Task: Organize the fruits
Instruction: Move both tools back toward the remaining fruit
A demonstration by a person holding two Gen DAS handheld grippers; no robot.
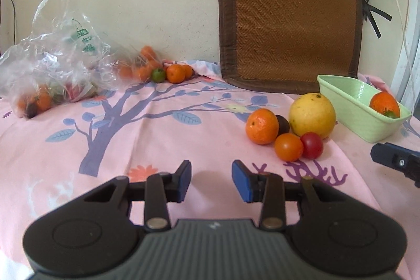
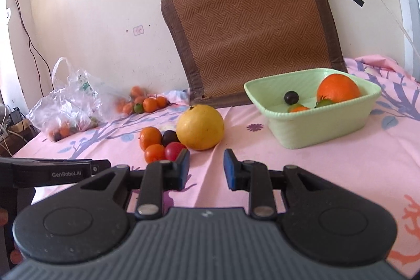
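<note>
Right gripper [image 2: 206,169]: released, empty, low over pink cloth [image 2: 328,175] | left gripper [image 1: 211,180]: released, empty | loose cluster: yellow citrus [image 2: 200,127], tangerines, red tomato [image 2: 173,151], touching, just ahead | green basket [image 2: 320,127]: right, part-filled, likely destination | bare cloth between; plastic bag [image 2: 68,106] far left.

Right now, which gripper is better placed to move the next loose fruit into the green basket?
Right gripper: open, empty, with the red tomato just ahead and the green basket on its side. Left gripper sits farther away.
</note>
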